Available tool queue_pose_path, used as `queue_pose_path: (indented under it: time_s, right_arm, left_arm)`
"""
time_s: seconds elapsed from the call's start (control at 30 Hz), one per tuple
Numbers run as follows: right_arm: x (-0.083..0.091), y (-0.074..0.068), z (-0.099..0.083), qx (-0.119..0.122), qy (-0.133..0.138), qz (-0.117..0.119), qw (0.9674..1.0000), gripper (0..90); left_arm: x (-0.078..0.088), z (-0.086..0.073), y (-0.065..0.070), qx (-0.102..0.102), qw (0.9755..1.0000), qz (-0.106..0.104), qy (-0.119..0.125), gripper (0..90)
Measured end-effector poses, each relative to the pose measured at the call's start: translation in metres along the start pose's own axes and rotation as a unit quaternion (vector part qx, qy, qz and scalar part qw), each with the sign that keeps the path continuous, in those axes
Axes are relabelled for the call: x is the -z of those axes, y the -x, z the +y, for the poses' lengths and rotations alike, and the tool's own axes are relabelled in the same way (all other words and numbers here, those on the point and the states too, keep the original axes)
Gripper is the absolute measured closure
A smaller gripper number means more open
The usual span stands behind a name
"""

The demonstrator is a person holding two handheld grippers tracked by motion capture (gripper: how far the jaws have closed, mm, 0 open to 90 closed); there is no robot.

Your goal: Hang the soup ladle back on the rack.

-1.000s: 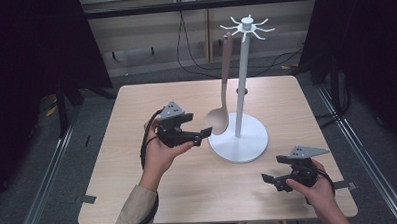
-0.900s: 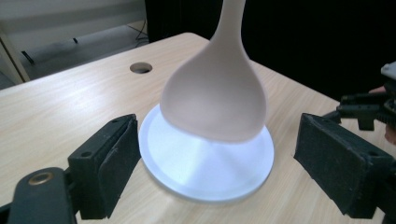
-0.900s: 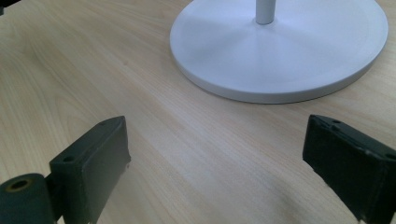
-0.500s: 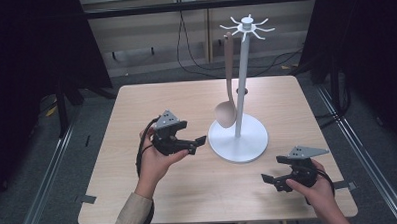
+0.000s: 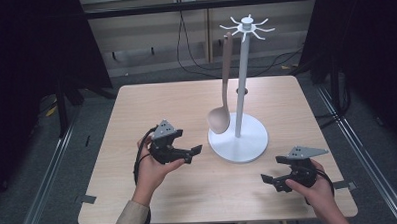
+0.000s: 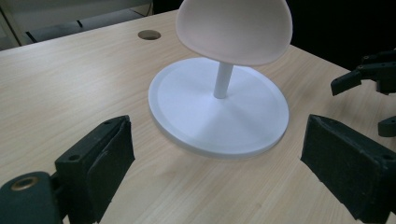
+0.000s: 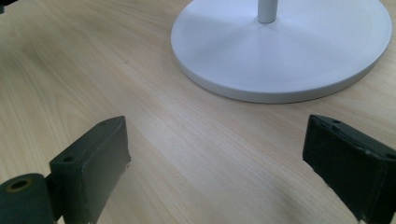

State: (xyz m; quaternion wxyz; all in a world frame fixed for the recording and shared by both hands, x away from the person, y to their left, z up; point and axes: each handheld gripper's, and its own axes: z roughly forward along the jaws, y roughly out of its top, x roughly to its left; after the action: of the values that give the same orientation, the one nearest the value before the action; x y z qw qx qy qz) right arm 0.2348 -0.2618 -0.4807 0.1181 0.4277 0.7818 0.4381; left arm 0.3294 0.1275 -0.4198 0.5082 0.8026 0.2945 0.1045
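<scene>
A white utensil stand (image 5: 243,80) rises from its round base (image 5: 238,140) right of the table's middle. A beige spoon (image 5: 219,120) hangs from one of its top hooks, bowl down, just above the base. My left gripper (image 5: 187,145) is open and empty a little left of the base, pointing at it. In the left gripper view the spoon bowl (image 6: 236,30) hangs ahead over the base (image 6: 219,109), beyond the open left gripper (image 6: 219,163). My right gripper (image 5: 274,170) is open and empty near the front right edge, and the base (image 7: 280,51) lies beyond the right gripper (image 7: 217,163).
The wooden table (image 5: 151,108) has a small round hole (image 6: 149,34) behind the stand. The right gripper (image 6: 369,79) appears at the right edge of the left gripper view. Cables lie on the floor behind the table.
My left gripper has drawn back from the spoon, toward the person and slightly left, staying open. The spoon bowl swung a little on its hook. The right gripper has not moved.
</scene>
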Motion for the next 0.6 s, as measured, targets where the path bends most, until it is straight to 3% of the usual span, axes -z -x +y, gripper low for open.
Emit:
queue_pose_path:
  time_s: [0.3, 0.6]
  right_arm:
    - [0.0, 0.0, 0.0, 0.002, 0.001, 0.001, 1.0, 6.9]
    - [0.0, -0.001, 0.001, 0.007, 0.0, 0.003, 1.0, 6.9]
  left_arm:
    - [-0.002, -0.013, -0.004, 0.005, 0.9999, 0.003, -0.008, 8.6]
    - [-0.003, -0.016, -0.002, 0.002, 0.9999, 0.0, -0.011, 8.2]
